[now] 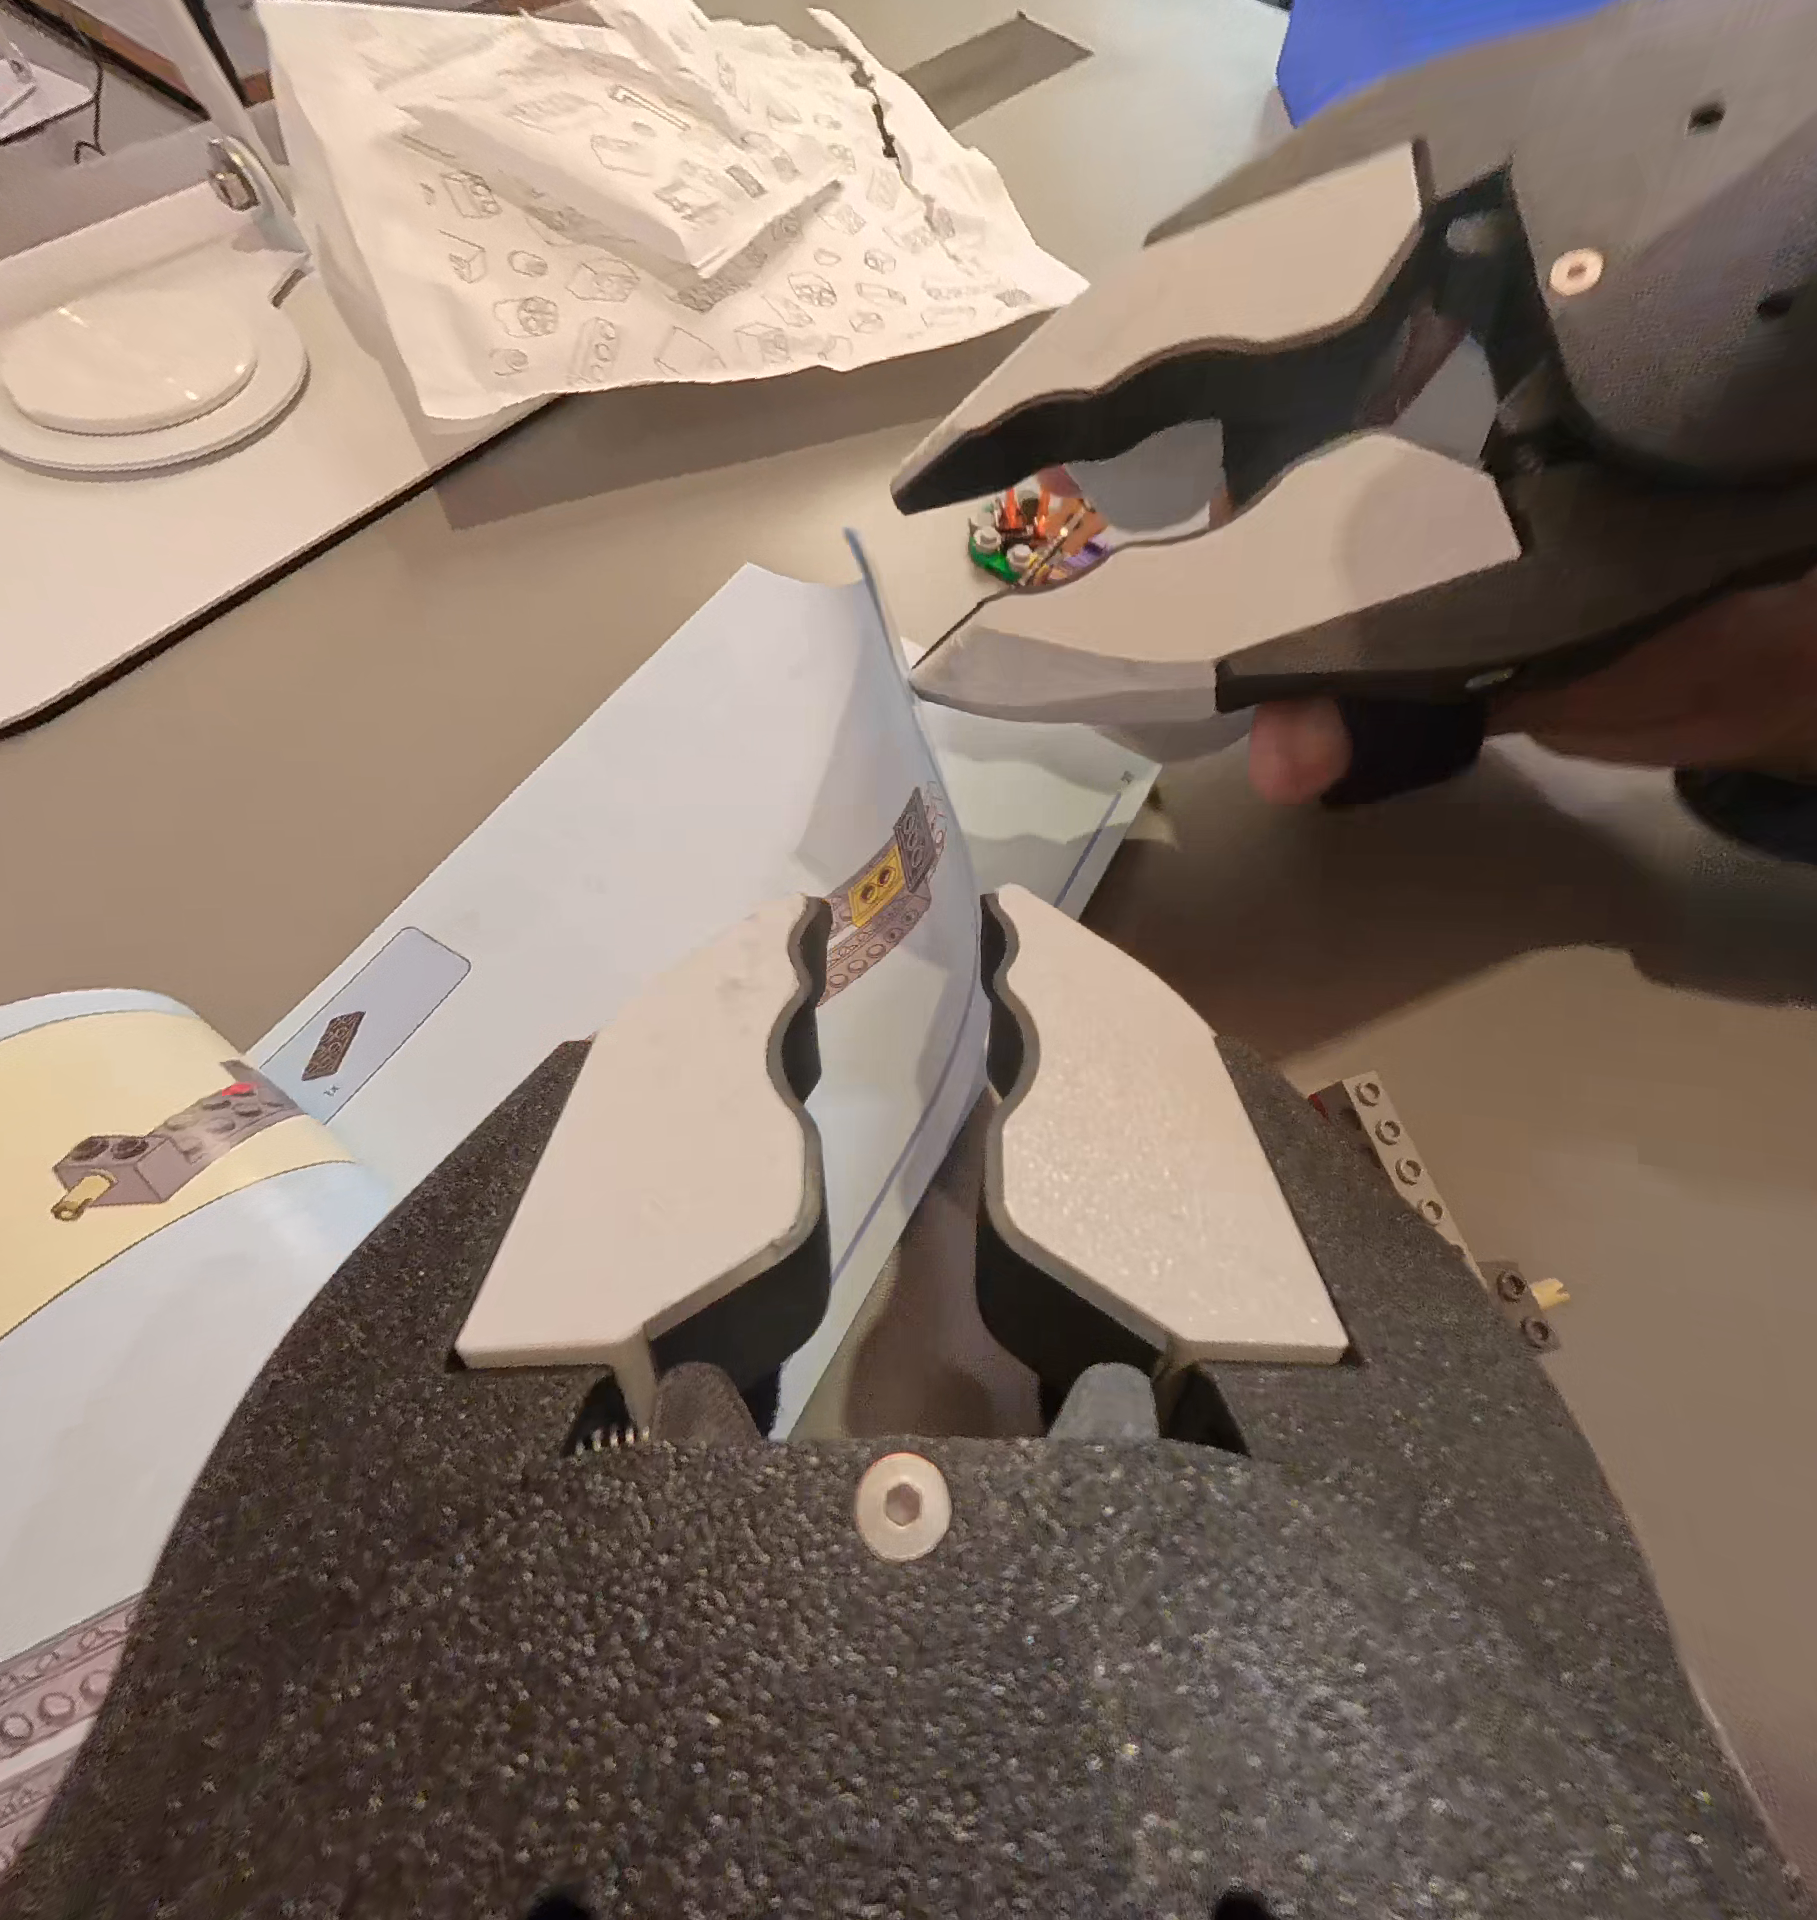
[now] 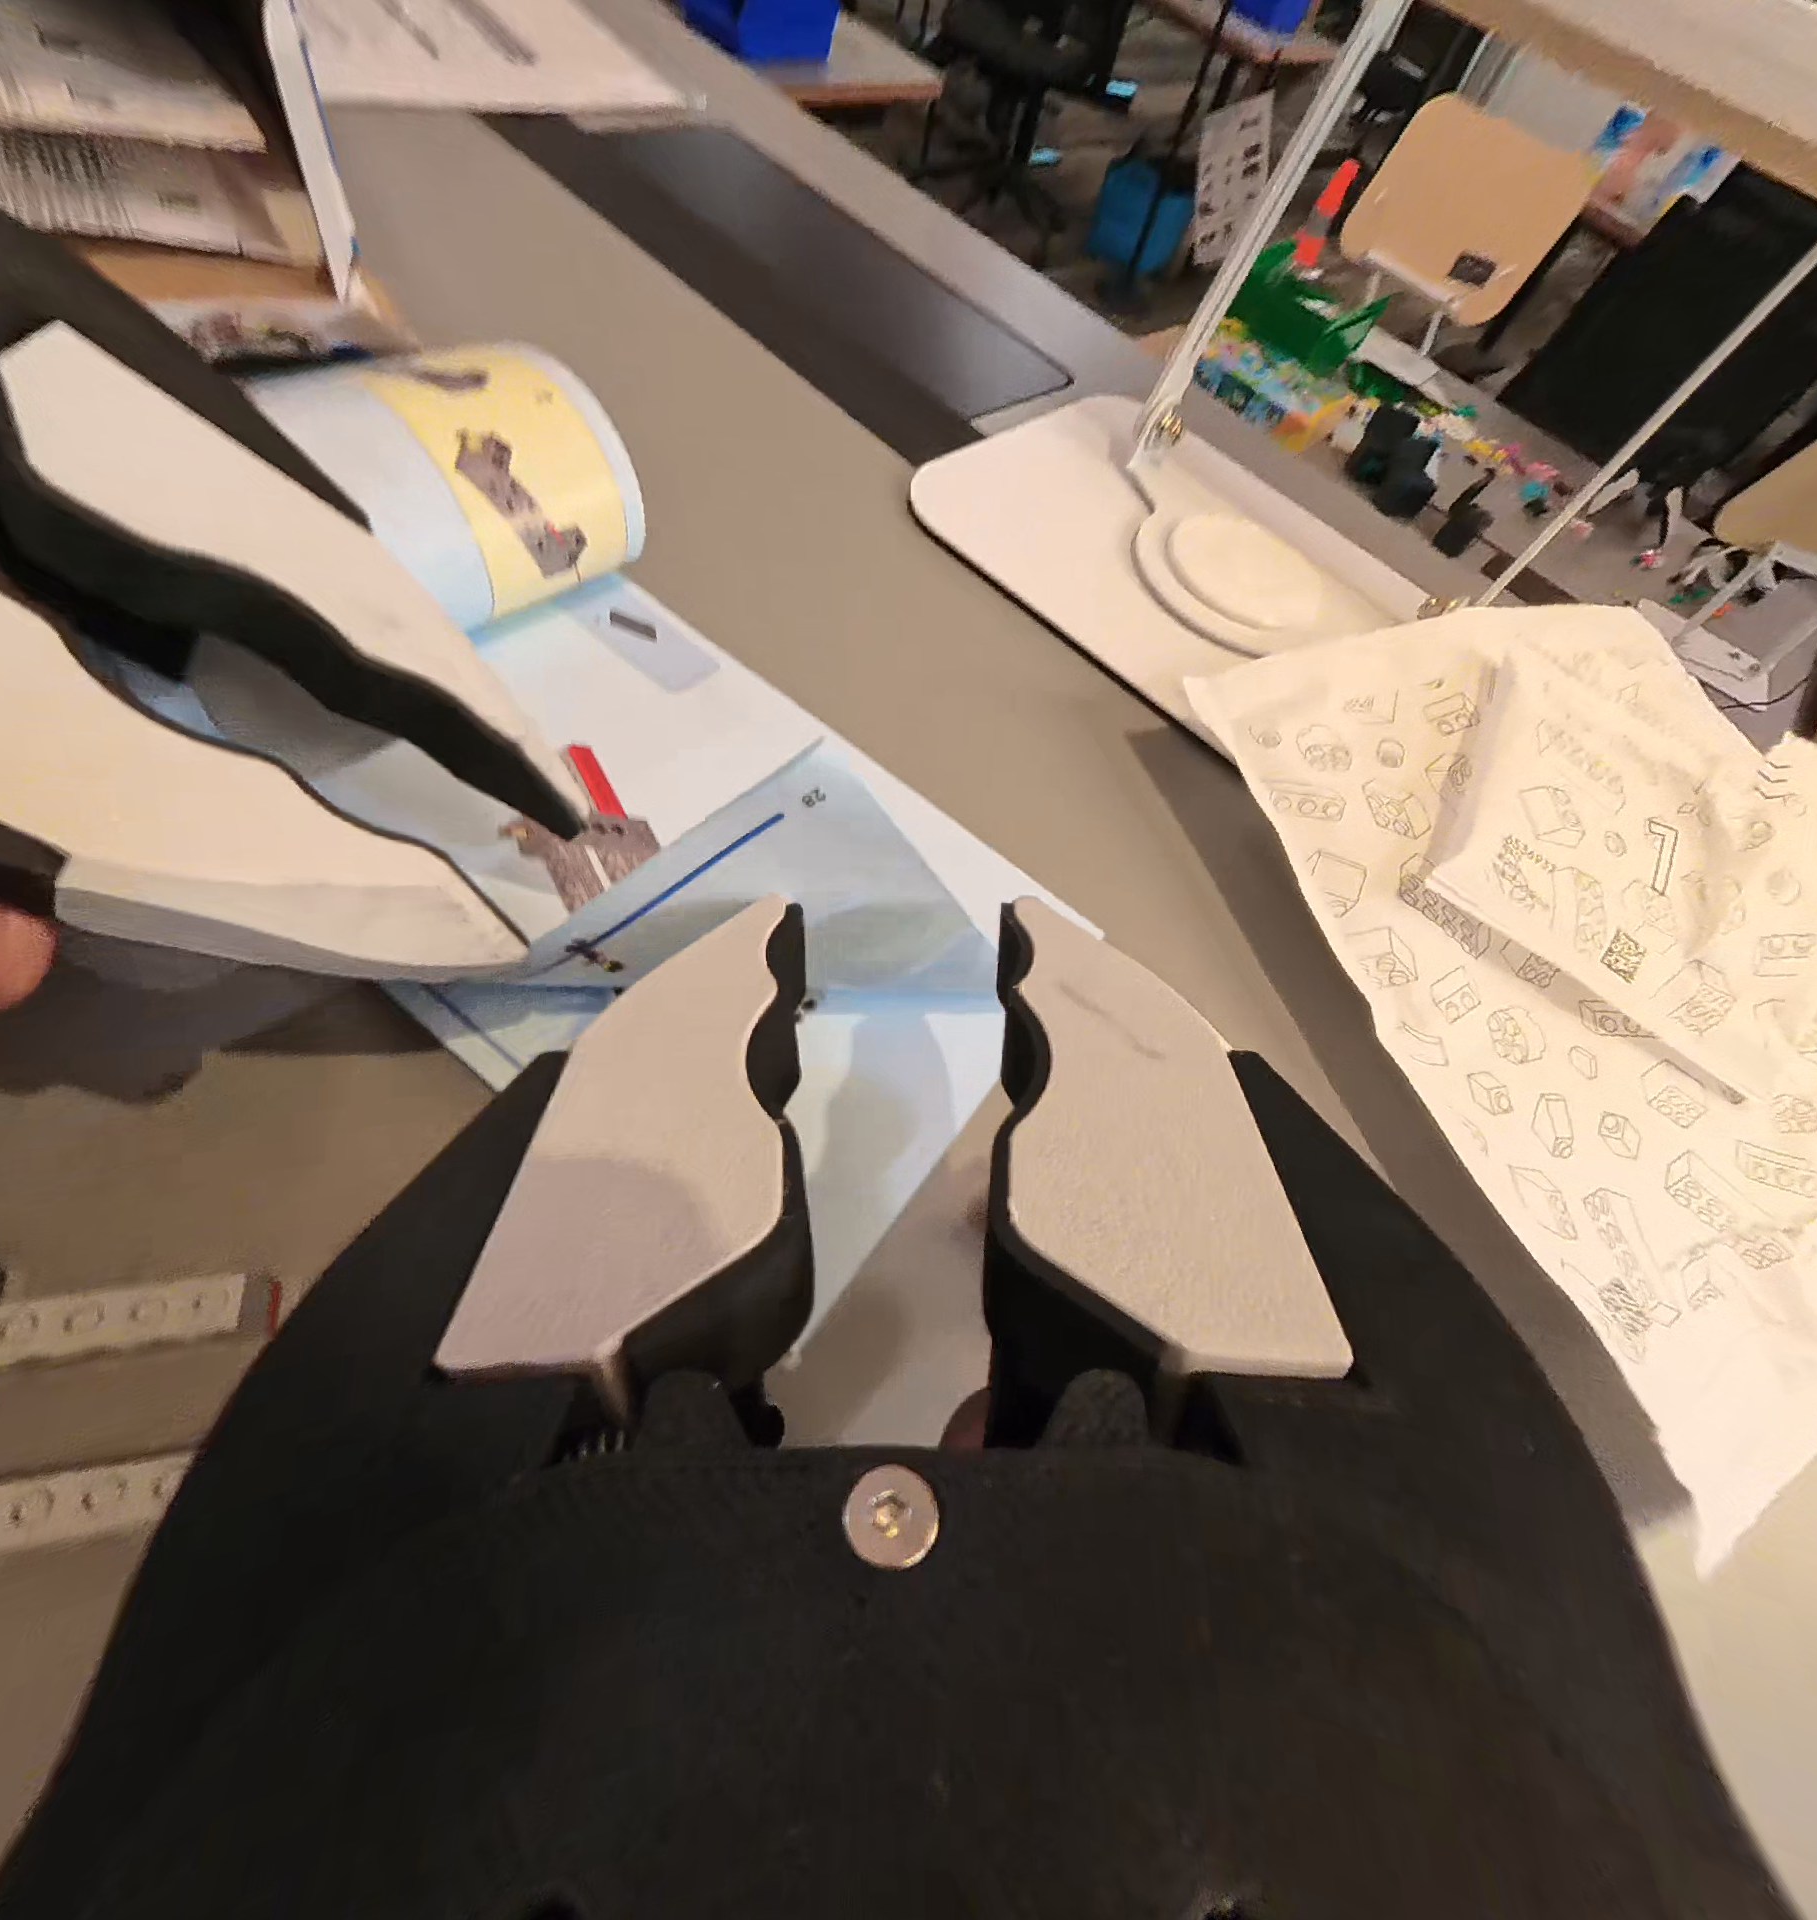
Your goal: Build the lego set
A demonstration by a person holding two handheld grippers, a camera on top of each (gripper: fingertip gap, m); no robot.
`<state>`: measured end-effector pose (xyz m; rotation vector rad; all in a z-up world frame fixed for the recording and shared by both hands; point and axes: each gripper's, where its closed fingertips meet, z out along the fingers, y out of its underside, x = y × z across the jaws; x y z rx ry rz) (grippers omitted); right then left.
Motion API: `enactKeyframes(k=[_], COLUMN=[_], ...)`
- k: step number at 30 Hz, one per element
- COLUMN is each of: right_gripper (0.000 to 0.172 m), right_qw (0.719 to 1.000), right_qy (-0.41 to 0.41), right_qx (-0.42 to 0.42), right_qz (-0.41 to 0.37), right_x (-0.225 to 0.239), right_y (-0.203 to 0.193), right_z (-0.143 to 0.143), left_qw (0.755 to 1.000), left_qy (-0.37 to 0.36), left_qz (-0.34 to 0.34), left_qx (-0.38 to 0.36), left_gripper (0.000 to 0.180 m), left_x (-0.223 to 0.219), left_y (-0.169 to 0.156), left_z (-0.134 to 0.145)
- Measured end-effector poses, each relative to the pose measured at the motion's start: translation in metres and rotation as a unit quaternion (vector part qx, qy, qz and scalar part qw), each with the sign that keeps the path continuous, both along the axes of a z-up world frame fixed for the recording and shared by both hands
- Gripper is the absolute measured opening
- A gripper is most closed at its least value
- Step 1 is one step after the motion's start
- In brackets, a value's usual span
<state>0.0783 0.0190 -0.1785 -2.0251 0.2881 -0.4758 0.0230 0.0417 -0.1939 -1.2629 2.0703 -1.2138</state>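
An open instruction booklet [image 1: 613, 831] lies on the grey table [image 1: 260, 665]. One of its pages [image 1: 904, 790] curls upright and passes between the fingers of my left gripper [image 1: 904, 904]. The jaws stand apart and do not press on the page, so the gripper is open. The right wrist view shows the left gripper [image 2: 545, 888] at the left, its fingers either side of the lifted page [image 2: 696, 873]. My right gripper [image 2: 899, 909] is open and empty over the booklet's right-hand page [image 2: 883, 1060]. In the left wrist view the right gripper [image 1: 914, 587] hovers just beyond the page's top edge.
A crumpled white paper bag printed with brick drawings [image 1: 675, 208] [image 2: 1558, 935] lies behind the booklet. A white stand base [image 1: 135, 364] [image 2: 1226, 561] sits beside it. Grey perforated beams [image 1: 1403, 1164] [image 2: 93, 1320] lie near the booklet. A small coloured brick build [image 1: 1029, 540] sits farther back.
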Motion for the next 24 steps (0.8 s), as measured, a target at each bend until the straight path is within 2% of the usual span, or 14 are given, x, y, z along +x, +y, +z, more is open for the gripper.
enactKeyframes(k=[3, 7, 11, 13, 16, 18, 21, 23, 24], right_gripper=[0.036, 0.035, 0.033, 0.032, 0.031, 0.031, 0.031, 0.031, 0.031], right_qw=[0.999, 0.998, 0.995, 0.992, 0.987, 0.985, 0.983, 0.982, 0.982], right_qy=[-0.025, -0.061, -0.095, -0.117, -0.152, -0.168, -0.176, -0.181, -0.183], right_qx=[0.016, -0.018, -0.031, -0.026, -0.017, -0.009, -0.004, -0.001, 0.002], right_qz=[-0.017, -0.021, -0.030, -0.036, -0.043, -0.046, -0.046, -0.045, -0.045], right_x=[0.002, -0.001, -0.002, -0.002, -0.001, 0.000, -0.001, -0.002, -0.002], right_y=[0.006, 0.010, 0.012, 0.013, 0.013, 0.013, 0.012, 0.012, 0.012], right_z=[0.007, 0.001, 0.001, 0.005, 0.011, 0.015, 0.017, 0.018, 0.019], left_qw=[0.999, 0.998, 0.997, 0.993, 0.980, 0.974, 0.983, 0.987, 0.983], left_qy=[0.001, 0.008, 0.006, 0.012, 0.062, 0.065, 0.026, 0.000, 0.009], left_qz=[0.009, 0.007, -0.010, -0.025, -0.029, -0.021, -0.002, 0.033, 0.040], left_qx=[-0.033, -0.066, -0.081, -0.113, -0.186, -0.214, -0.183, -0.160, -0.177], left_gripper=[0.027, 0.027, 0.027, 0.027, 0.027, 0.027, 0.027, 0.027, 0.027], left_x=[0.001, -0.001, -0.005, -0.008, -0.012, -0.006, 0.014, 0.029, 0.030], left_y=[0.005, 0.006, 0.002, -0.003, -0.007, -0.005, 0.006, 0.020, 0.022], left_z=[0.005, 0.007, 0.010, 0.015, 0.032, 0.053, 0.078, 0.072, 0.065])
